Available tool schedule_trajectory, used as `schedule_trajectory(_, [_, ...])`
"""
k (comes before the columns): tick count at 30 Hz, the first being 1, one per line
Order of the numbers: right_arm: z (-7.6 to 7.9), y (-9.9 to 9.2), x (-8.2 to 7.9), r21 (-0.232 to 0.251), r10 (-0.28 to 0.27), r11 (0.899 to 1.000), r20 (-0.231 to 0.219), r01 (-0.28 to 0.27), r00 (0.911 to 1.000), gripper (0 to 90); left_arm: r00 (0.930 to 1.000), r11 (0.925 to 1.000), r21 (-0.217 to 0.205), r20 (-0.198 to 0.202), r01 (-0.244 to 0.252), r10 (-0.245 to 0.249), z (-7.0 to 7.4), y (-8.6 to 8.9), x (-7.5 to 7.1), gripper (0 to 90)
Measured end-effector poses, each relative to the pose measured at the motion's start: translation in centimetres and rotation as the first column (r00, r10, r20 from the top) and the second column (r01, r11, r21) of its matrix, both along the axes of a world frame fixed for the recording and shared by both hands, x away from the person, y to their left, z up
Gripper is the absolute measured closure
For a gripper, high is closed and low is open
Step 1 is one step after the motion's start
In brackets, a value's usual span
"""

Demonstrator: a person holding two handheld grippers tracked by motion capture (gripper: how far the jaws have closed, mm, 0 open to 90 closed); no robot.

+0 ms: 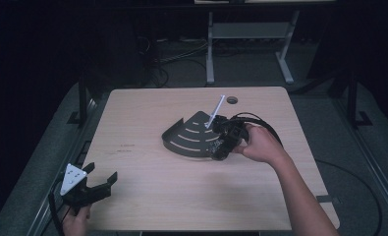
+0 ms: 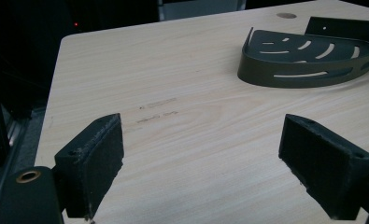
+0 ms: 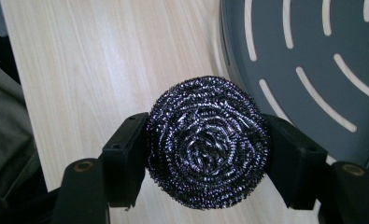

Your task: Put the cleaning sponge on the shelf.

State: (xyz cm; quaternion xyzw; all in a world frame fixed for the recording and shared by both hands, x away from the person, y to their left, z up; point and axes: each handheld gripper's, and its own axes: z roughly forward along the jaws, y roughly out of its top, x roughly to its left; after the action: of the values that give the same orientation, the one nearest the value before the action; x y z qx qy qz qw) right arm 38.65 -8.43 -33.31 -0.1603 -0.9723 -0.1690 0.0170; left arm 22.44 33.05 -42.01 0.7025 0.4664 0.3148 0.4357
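A dark grey quarter-round shelf tray [image 1: 189, 137] with curved slots lies near the table's middle; it also shows far right in the left gripper view [image 2: 303, 58] and top right in the right gripper view [image 3: 313, 56]. My right gripper [image 1: 222, 146] is at the tray's right edge, shut on a round steel wool scourer [image 3: 208, 142] squeezed between both jaws, held over the wood just beside the tray's rim. My left gripper [image 1: 100, 181] is open at the table's front left corner, with bare tabletop between its pads [image 2: 95, 158].
The light wood table [image 1: 147, 187] has a cable hole [image 1: 232, 100] at the back and faint marks [image 2: 156, 112] left of centre. A white rod [image 1: 215, 112] sticks up from the right gripper. Desk legs [image 1: 210, 49] and cables stand on the dark floor behind.
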Motion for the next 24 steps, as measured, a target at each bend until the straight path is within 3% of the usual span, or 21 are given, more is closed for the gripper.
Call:
schedule_trajectory(14, [0.7, 1.1, 1.8, -0.015, 0.001, 1.0, 0.002, -0.001, 1.0, 34.6, 1.0, 1.0, 0.001, 0.001, 0.0, 0.0, 0.0, 0.0, 0.0, 13.2])
schedule_trajectory(24, [0.3, 1.9, 3.4, -0.028, -0.009, 1.0, -0.018, 0.009, 0.9998, 34.6, 1.0, 1.0, 0.002, 0.002, 0.003, -0.003, 0.0, 0.0, 0.0, 13.2])
